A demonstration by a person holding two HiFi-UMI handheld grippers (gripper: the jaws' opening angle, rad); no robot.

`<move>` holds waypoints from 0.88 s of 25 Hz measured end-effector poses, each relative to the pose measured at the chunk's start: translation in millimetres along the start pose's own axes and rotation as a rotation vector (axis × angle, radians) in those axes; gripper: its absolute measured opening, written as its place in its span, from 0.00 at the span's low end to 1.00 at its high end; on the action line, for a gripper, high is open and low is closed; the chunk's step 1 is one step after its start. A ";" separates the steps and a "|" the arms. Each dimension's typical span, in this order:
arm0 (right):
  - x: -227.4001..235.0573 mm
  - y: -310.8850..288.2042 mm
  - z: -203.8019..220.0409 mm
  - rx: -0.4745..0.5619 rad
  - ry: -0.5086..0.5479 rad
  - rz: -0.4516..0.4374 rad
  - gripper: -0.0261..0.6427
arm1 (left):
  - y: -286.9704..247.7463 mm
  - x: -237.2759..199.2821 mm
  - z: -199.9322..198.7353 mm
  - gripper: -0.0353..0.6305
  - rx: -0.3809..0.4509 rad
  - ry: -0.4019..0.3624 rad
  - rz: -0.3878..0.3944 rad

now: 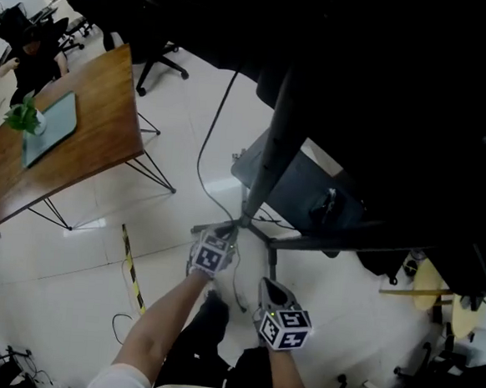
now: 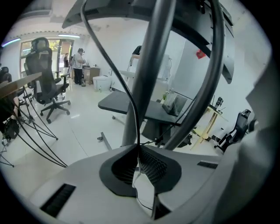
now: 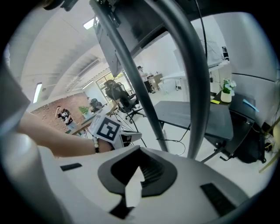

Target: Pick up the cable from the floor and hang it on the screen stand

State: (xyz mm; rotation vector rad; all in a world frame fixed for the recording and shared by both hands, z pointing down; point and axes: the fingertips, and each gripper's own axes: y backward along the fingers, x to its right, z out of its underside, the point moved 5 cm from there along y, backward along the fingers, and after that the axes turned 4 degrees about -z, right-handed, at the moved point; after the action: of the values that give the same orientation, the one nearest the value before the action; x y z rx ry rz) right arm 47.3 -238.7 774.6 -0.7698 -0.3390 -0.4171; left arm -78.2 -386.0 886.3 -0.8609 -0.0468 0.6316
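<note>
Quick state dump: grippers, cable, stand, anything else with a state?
left gripper: shut on cable
right gripper: shut, empty
cable: clamped in left gripper, beside stand pole
stand: upright
plant: upright on table

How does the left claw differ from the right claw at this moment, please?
The left claw is shut on the thin black cable, which runs up out of it; the right claw is shut with nothing in it. In the head view the left claw is at the foot of the screen stand; the right claw sits back, nearer the person. Both face the stand.
</note>
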 end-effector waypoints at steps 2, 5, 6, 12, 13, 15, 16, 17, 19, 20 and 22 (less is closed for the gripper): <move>-1.2 16.5 10.7 -0.015 0.023 -0.021 0.05 | 29.1 22.9 -0.7 0.08 0.031 0.002 0.002; 0.5 43.4 35.9 -0.067 0.053 -0.042 0.06 | 75.5 60.1 1.1 0.08 0.066 0.020 0.007; 1.6 53.9 44.3 -0.081 0.064 -0.045 0.06 | 91.0 73.5 2.4 0.08 0.077 0.028 0.009; 6.2 119.4 88.4 -0.126 0.091 -0.061 0.08 | 173.1 160.6 9.2 0.08 0.136 0.045 0.037; 7.8 127.9 95.3 -0.131 0.097 -0.062 0.09 | 183.9 174.4 8.4 0.08 0.148 0.045 0.041; 11.3 143.6 109.2 -0.141 0.110 -0.067 0.12 | 203.9 200.1 5.2 0.08 0.171 0.034 0.050; 13.4 150.4 116.7 -0.152 0.113 -0.067 0.13 | 212.9 211.8 3.4 0.08 0.180 0.029 0.055; 15.4 156.3 124.2 -0.168 0.110 -0.067 0.17 | 221.5 222.4 1.7 0.08 0.186 0.026 0.061; 18.5 165.9 137.6 -0.201 0.097 -0.069 0.27 | 237.5 241.5 -1.9 0.07 0.193 0.020 0.070; 20.6 170.0 143.3 -0.209 0.091 -0.070 0.30 | 244.5 250.1 -4.7 0.07 0.197 0.011 0.073; 25.8 177.2 149.0 -0.213 0.089 -0.076 0.32 | 255.1 263.2 -13.7 0.07 0.211 -0.014 0.071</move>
State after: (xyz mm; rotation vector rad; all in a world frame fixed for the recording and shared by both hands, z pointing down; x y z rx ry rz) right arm 133.4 -22.3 780.4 -0.9443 -0.2436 -0.5638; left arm 13.5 -131.3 638.8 -0.6566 0.0368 0.6958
